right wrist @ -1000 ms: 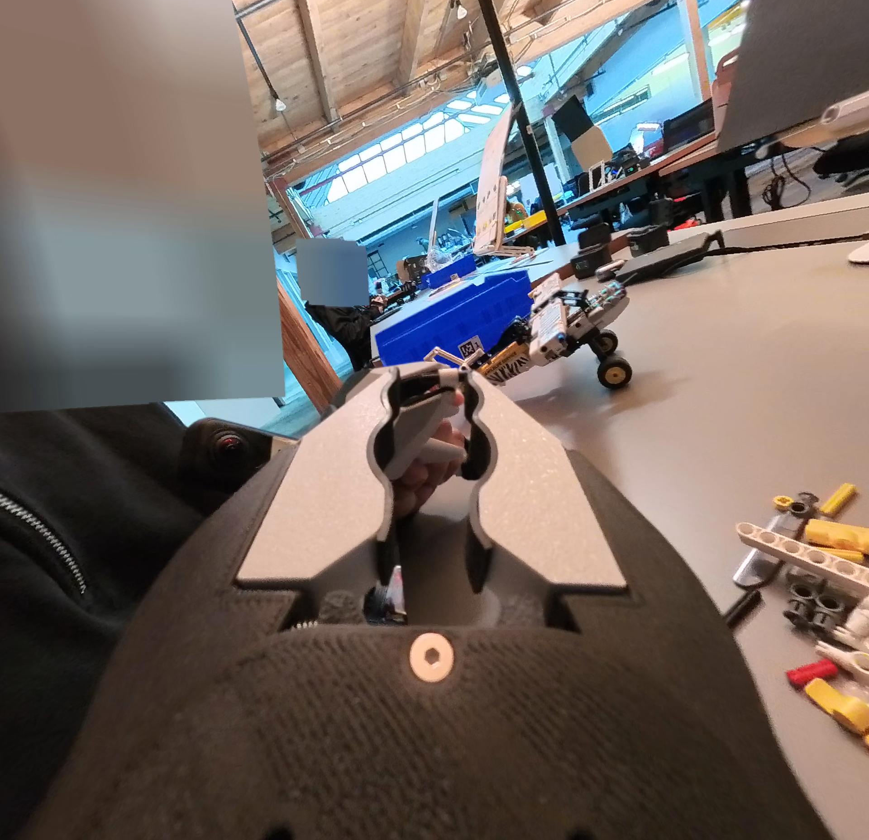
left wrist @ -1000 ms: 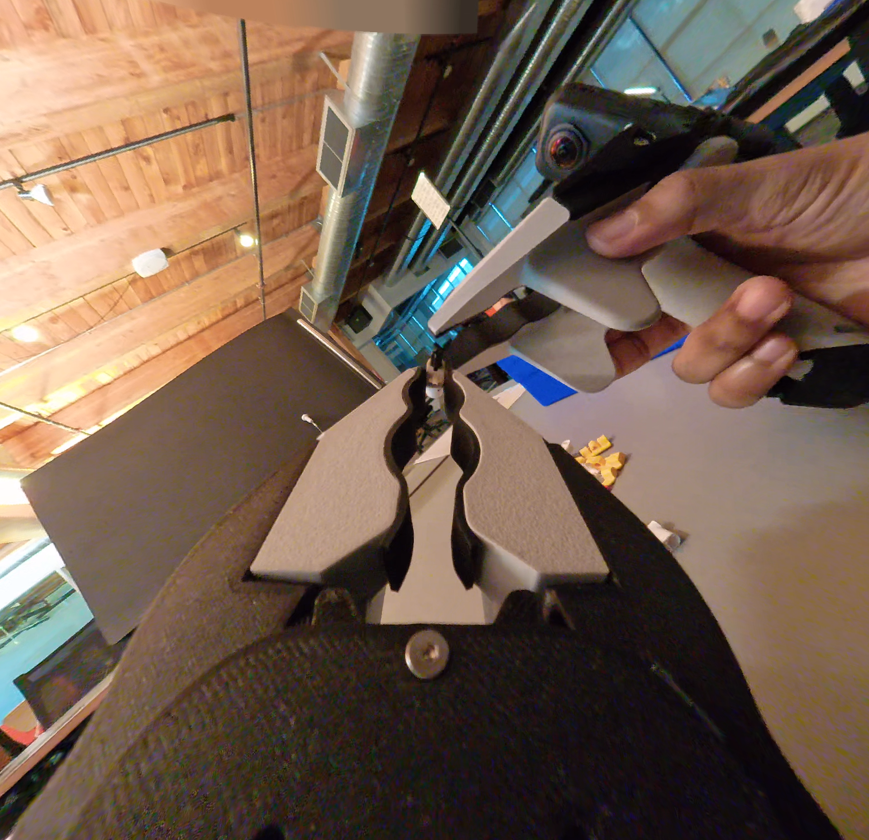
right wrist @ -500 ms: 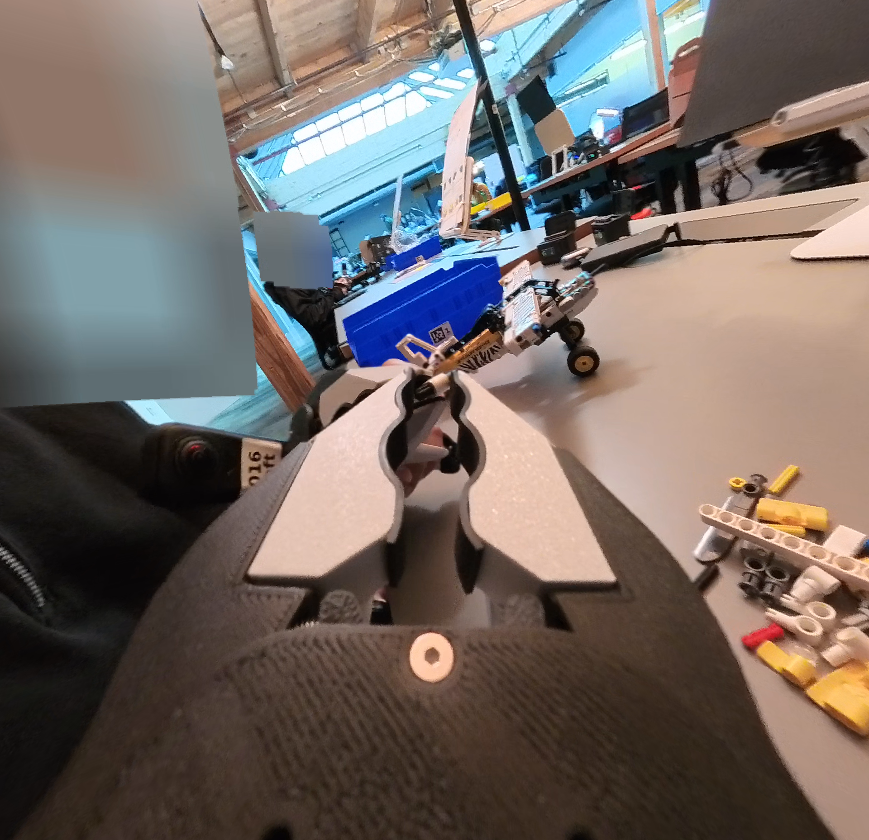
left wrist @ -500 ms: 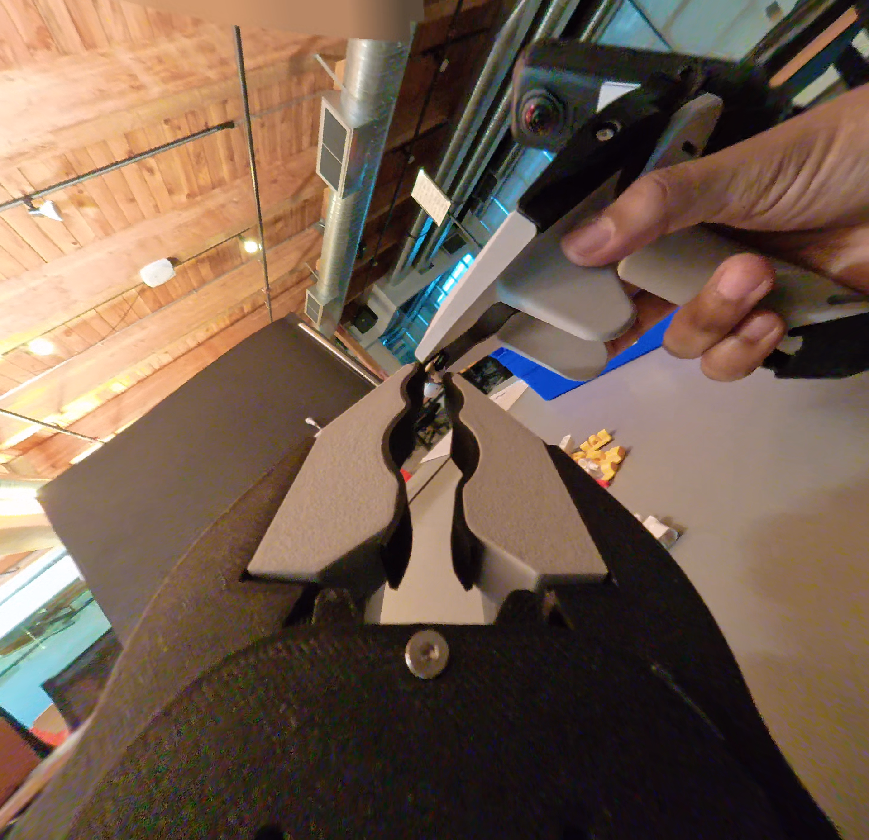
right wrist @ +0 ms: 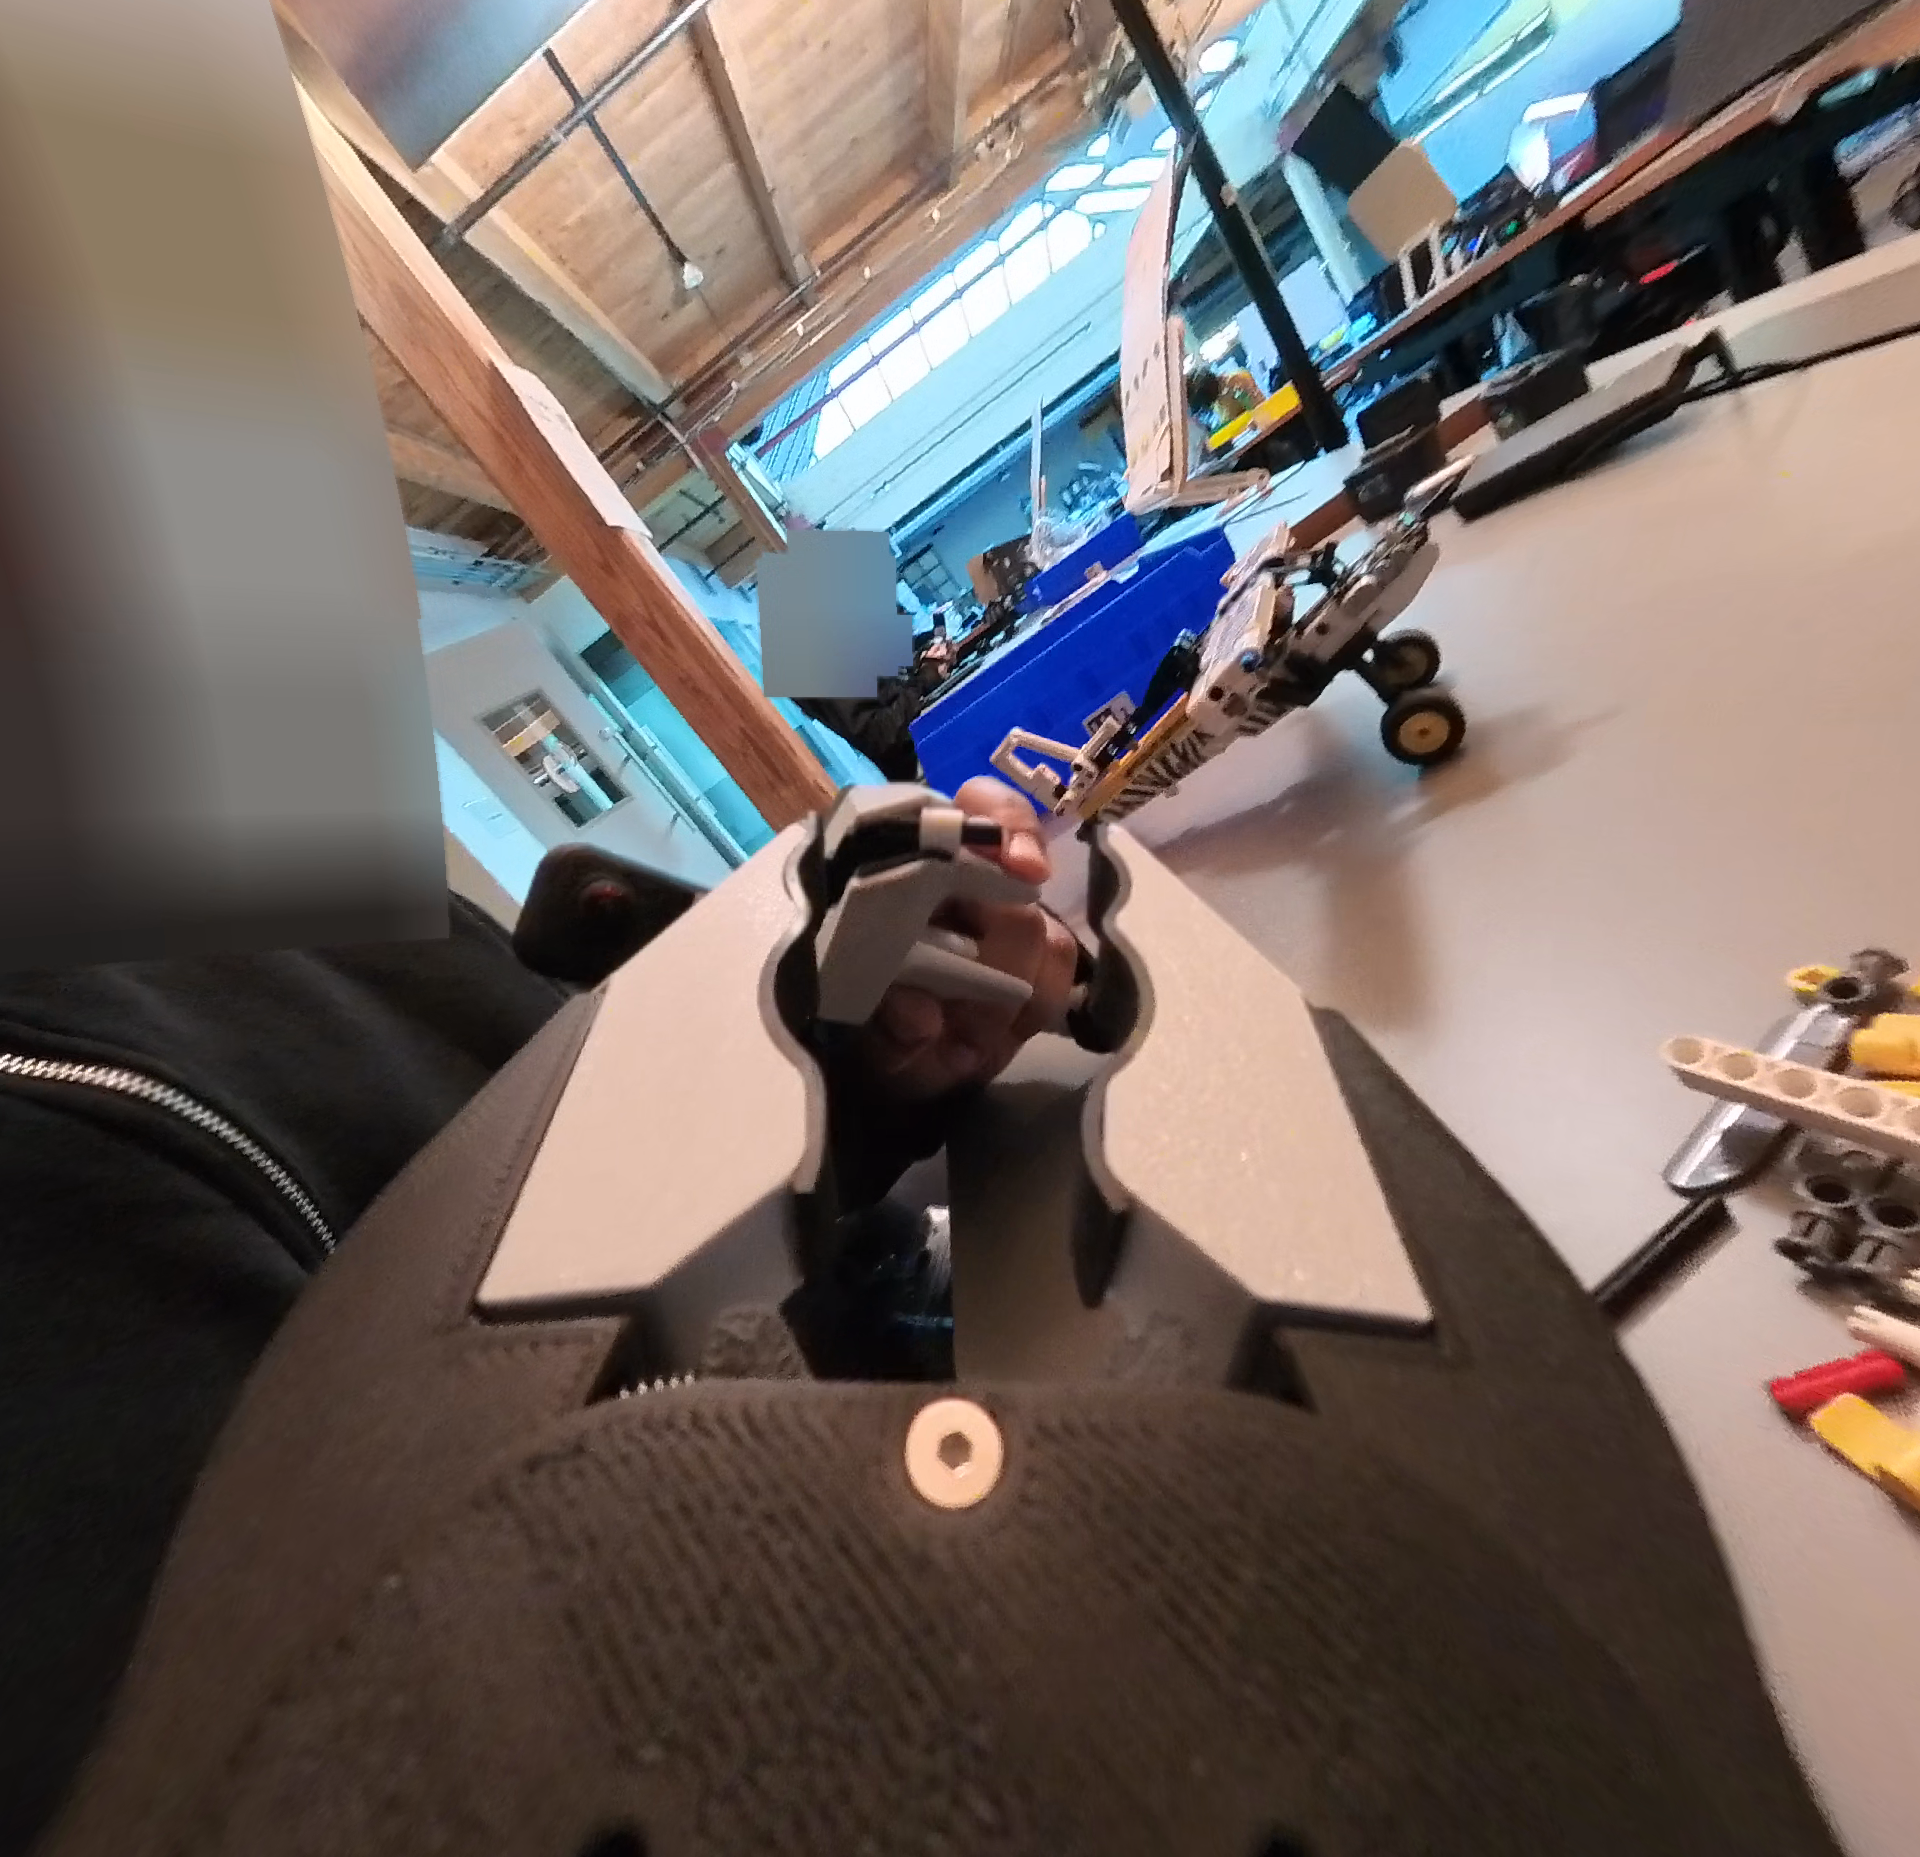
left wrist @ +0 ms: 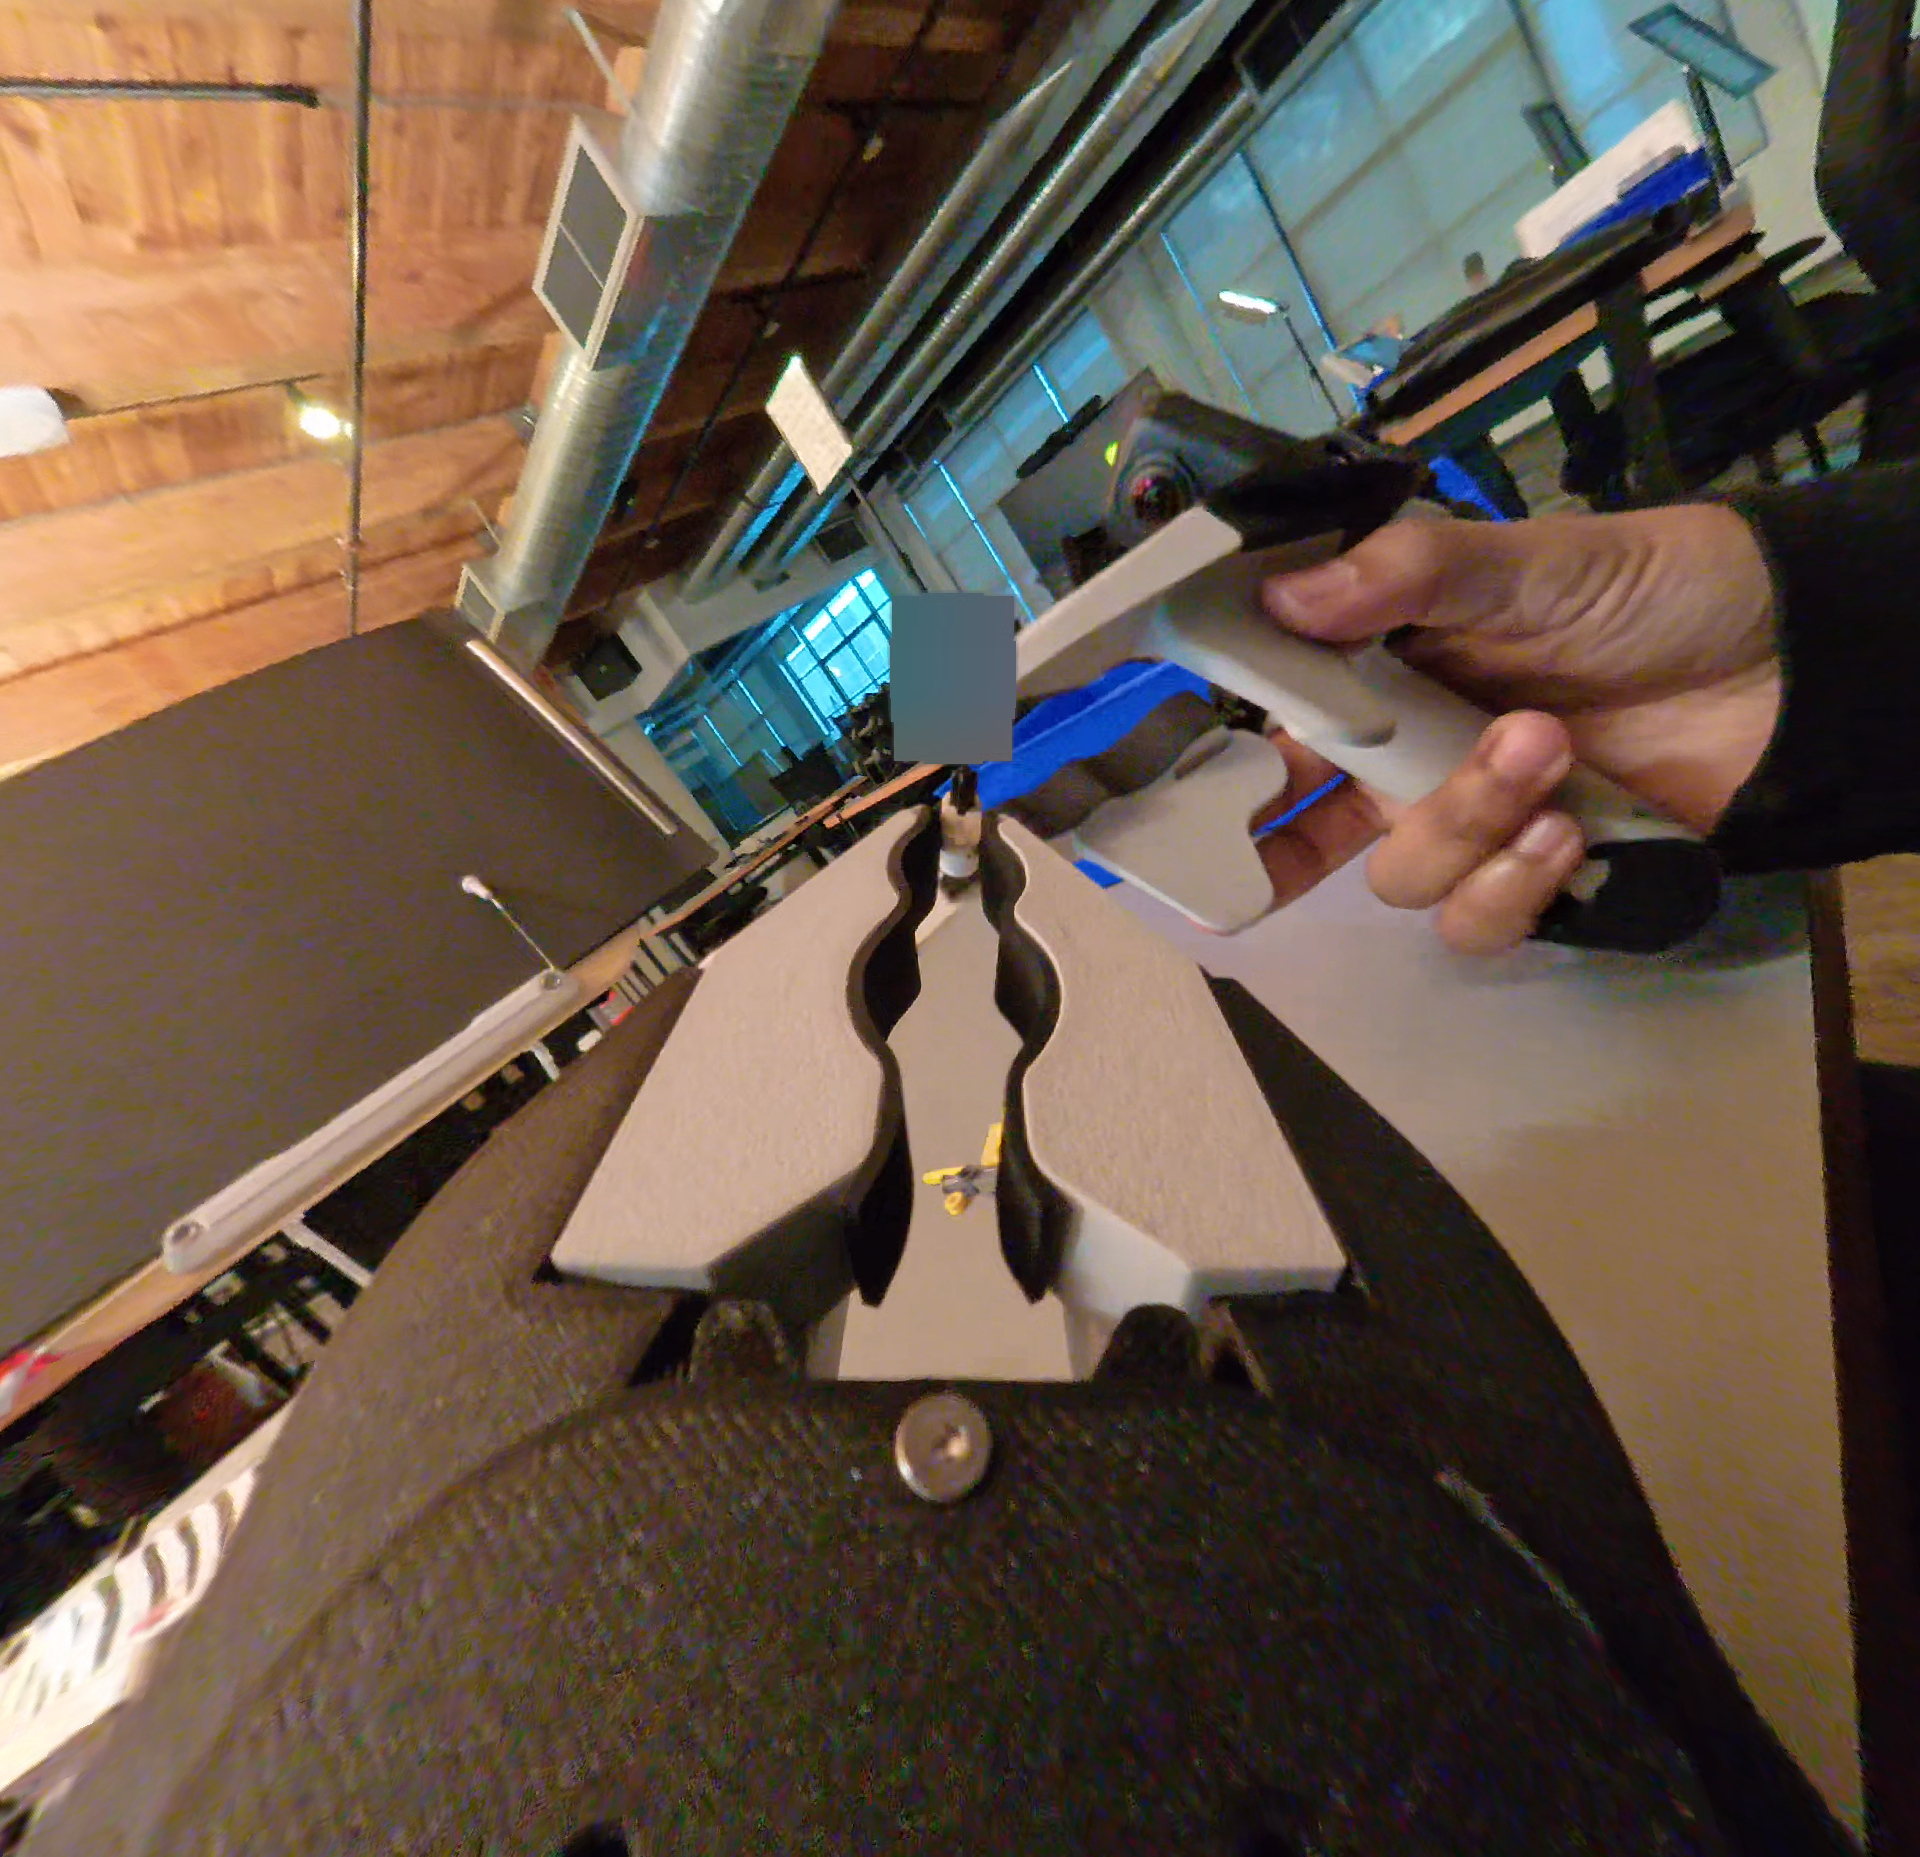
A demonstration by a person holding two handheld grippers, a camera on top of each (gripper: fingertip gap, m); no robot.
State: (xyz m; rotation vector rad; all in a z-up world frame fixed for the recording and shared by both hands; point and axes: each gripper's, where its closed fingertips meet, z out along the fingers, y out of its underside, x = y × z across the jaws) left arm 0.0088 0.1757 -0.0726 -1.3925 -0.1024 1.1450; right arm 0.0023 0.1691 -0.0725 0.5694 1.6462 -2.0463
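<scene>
Your left gripper (left wrist: 961, 841) pinches a small white-and-black pin (left wrist: 960, 839) at its fingertips, at 12 o'clock. Your right gripper (right wrist: 961, 851) gapes wide on nothing, the left one's tip and pin (right wrist: 961, 828) between its fingers. The toy vehicle (right wrist: 1278, 654) stands at 1 o'clock, loose parts (right wrist: 1808, 1101) at 3.

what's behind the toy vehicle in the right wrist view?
A blue bin stands right behind the toy vehicle on the grey table; further back, a seated person and desks. The vehicle hides part of the bin's front.
</scene>
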